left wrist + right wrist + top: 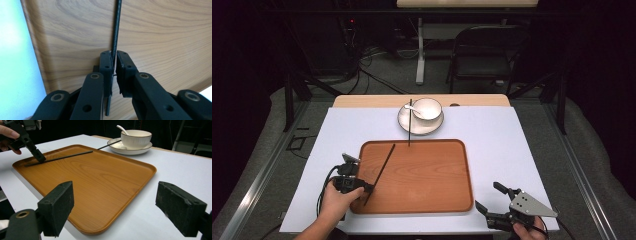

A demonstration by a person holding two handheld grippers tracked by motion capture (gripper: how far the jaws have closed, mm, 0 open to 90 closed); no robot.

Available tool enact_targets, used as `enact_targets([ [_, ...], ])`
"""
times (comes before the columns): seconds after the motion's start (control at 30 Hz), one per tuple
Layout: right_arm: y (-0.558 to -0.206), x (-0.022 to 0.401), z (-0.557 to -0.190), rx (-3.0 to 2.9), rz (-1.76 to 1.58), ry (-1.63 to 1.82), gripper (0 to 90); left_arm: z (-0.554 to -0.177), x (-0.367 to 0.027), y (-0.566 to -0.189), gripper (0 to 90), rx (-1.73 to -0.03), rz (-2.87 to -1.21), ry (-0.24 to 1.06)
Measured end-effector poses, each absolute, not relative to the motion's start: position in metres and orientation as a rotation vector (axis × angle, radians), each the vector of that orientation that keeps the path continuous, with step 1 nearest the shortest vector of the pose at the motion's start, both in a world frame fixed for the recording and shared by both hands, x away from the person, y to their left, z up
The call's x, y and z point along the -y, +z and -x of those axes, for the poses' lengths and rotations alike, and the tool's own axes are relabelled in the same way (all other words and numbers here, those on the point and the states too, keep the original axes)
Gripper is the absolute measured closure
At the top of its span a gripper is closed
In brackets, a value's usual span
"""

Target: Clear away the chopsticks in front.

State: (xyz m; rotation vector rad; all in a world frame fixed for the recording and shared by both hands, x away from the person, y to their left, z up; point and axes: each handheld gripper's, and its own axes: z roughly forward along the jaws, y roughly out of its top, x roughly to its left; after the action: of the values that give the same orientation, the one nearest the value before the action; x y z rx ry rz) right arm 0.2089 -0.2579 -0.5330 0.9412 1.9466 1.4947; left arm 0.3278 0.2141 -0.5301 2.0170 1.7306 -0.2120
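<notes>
My left gripper [114, 65]: nearly closed, with the black chopstick [115, 37] between my pads [106, 66]. I cannot tell if they still press it.
Black chopstick: it lies flat on the wooden tray [427, 175] and runs straight ahead from my left jaws.
My right gripper [120, 212]: wide open, holding nothing, just off the tray's near right corner.
Second chopstick [410, 122]: far ahead, leaning on the plate [404, 122] with the bowl [428, 109] and spoon [413, 109].

We note even overhead light on the white desk [492, 150]; surroundings go dark. Left gripper view: desk at left edge overexposed, tongs' [113, 62] near arms soft. Right gripper view: foreground pads blurred, shadows faint.
</notes>
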Motion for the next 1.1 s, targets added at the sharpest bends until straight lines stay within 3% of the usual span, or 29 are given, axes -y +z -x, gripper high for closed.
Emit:
enact_targets([
  [0.8,-0.533,0.258,-0.209,-1.947,-0.941,1.494,14.4,-0.324,-0.208,-0.530,80.1,-1.682,-2.029,-0.268],
  [1.1,-0.533,0.258,-0.209,-1.946,-0.940,1.494,14.4,-0.330,-0.201,-0.515,73.9,-1.619,-2.027,-0.205],
])
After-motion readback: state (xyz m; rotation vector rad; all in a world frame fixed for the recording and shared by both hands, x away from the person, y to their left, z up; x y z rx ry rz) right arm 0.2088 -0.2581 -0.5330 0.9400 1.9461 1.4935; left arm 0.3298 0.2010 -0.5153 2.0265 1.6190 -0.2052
